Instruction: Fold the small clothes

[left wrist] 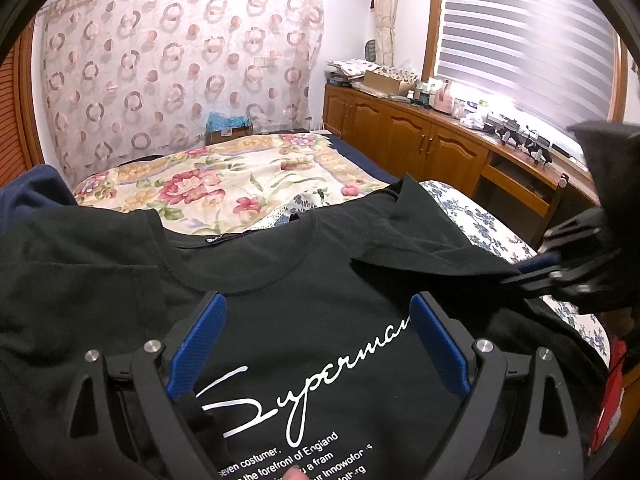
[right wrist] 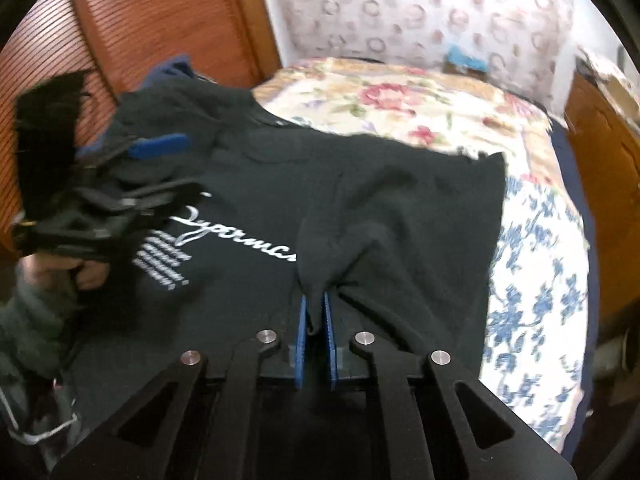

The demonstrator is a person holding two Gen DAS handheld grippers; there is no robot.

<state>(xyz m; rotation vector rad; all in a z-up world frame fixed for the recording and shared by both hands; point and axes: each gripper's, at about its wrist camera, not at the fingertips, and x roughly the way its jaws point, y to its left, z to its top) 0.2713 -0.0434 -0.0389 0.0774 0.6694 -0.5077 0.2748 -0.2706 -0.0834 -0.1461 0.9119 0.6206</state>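
Left wrist view: black T-shirt [left wrist: 280,264] spread print-up on the bed [left wrist: 224,184], collar at the far end, hem toward the camera — long axis running away along the bed. White script lettering read left to right across the chest. Left gripper [left wrist: 318,312] just above the print, blue pads [left wrist: 200,344] spread wide, nothing between them. Shirt's right side folded in, its edge covering the end of the script. Right gripper [left wrist: 536,264] seen at the right border, blurred, level with that fold. Past the collar, open floral bedspread up to the curtain [left wrist: 180,60]; wooden cabinets [left wrist: 420,140] along the right.

Right wrist view: same shirt [right wrist: 400,200] seen from its side, collar at upper left, script running toward the centre. Right gripper [right wrist: 316,312] pressed together on a pinch of black cloth, the fabric drawn up into a ridge ahead of the pads. Folded flap's far edge straight, ending against the blue-flowered sheet [right wrist: 528,280] at right. Left gripper [right wrist: 160,168] at left over the lettering, blurred, fingers apart. Flowered bedspread free beyond the shirt; wooden slatted door [right wrist: 140,20] behind at upper left.
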